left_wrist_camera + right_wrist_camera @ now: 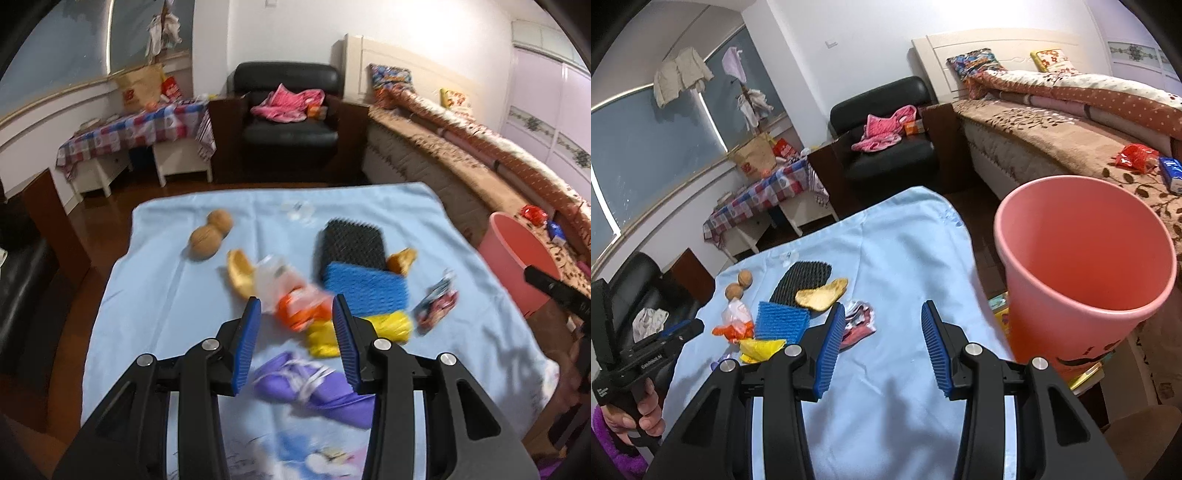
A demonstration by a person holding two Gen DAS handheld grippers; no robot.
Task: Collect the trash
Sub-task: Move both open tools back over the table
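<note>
In the left wrist view, the left gripper (297, 314) angles downward over a light blue cloth (166, 295) spread on a table. Its jaws stand apart and released, with nothing pressed between the blue pads. Seen through the gap at twelve o'clock is an orange and white wrapper (295, 295), and a yellow wrapper (325, 332) lies just beside it at about four o'clock. A purple wrapper (314, 387) lies below the jaws, toward six o'clock. A blue foam net (364, 288) overlaps a black foam net (349, 243) at one o'clock, and two walnuts (210, 236) touch each other at ten o'clock. A small printed wrapper (436, 302) lies at three o'clock. The pink bin (517, 254) stands off the cloth's edge at two o'clock, with part of the right gripper's black body in front of it.

In the right wrist view, the right gripper (882, 332) also tilts downward, its jaws spread and empty above bare cloth. The pink bin (1086, 266) stands at two o'clock, beside the table edge; its inside looks empty as far as it shows. The trash lies clustered at ten o'clock, with a silvery red wrapper (858, 325) just behind the left finger. At eight o'clock a hand (639, 410) in a purple sleeve (613, 454) grips the left gripper's handle.
</note>
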